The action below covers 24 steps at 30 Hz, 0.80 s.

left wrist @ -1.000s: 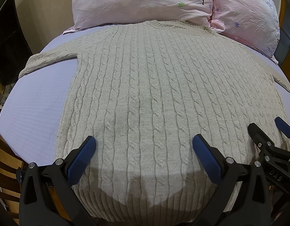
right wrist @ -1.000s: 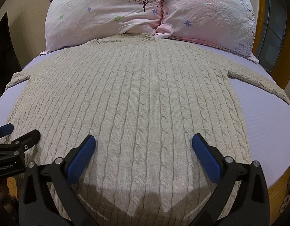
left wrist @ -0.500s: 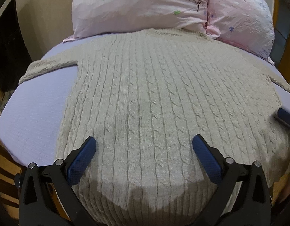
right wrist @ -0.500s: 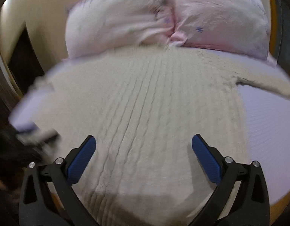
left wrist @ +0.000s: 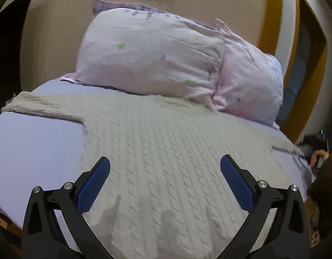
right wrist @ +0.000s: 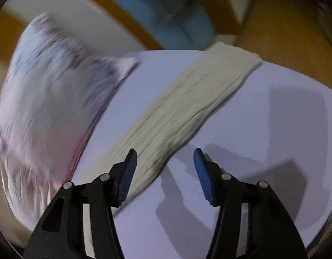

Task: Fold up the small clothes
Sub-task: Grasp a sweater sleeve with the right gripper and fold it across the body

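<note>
A beige cable-knit sweater (left wrist: 166,142) lies flat on the lavender bed sheet (left wrist: 32,142), neck toward the pillows. Its left sleeve (left wrist: 43,105) stretches to the left edge. My left gripper (left wrist: 164,172) is open and empty, just above the sweater's lower body. In the right wrist view, the sweater's right sleeve (right wrist: 187,99) runs diagonally across the sheet (right wrist: 273,129). My right gripper (right wrist: 164,164) is open and empty, over the near part of that sleeve. It also shows blurred at the far right of the left wrist view (left wrist: 306,151).
Two pink floral pillows (left wrist: 148,54) stand against the wall at the head of the bed; one shows blurred in the right wrist view (right wrist: 49,99). A wooden frame (left wrist: 271,21) and the bed's right edge (left wrist: 295,144) lie to the right.
My right gripper has swung quickly from the sweater's lower body to the right sleeve, with jaws a little narrower. My left gripper has tilted up and moved further up the sweater.
</note>
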{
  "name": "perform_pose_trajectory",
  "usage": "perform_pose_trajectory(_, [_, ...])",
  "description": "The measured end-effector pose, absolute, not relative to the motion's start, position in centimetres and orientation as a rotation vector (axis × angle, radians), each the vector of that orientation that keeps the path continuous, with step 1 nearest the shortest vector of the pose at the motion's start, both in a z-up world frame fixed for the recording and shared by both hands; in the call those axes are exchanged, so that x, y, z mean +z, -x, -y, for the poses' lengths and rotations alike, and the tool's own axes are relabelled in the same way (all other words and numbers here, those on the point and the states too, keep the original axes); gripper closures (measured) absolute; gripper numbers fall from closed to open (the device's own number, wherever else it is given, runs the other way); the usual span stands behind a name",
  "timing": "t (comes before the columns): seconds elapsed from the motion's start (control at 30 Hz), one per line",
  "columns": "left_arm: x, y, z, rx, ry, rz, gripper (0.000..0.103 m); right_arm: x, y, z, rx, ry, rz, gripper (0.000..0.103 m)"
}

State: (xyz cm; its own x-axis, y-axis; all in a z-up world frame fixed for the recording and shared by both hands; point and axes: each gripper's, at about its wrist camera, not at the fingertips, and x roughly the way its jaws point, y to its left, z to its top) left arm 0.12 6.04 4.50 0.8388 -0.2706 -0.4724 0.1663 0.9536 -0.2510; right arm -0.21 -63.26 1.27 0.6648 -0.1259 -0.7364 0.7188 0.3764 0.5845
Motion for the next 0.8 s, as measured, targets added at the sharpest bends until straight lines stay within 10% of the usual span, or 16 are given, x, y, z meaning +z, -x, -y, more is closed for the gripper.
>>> perform_pose_trajectory(0.17, [4.7, -1.0, -9.1, -0.193, 0.242, -0.505, 0.001, 0.8, -0.8, 66.1, -0.670, -1.088, -0.582, 0.067])
perform_pose_trajectory(0.27, [4.4, -1.2, -10.8, -0.143, 0.237, -0.500, 0.001, 0.6, -1.5, 67.2, -0.704, -1.052, -0.586, 0.092])
perform_pose_trajectory(0.6, [5.2, -2.8, -19.7, 0.060, 0.421, -0.490, 0.001, 15.2, -8.7, 46.9, -0.155, -0.546, -0.379, 0.093])
perform_pose_trajectory(0.8, [5.3, -3.9, -24.4, 0.169, 0.586, -0.473, 0.001, 13.0, -15.7, 26.4, 0.331, -0.373, -0.564, 0.093])
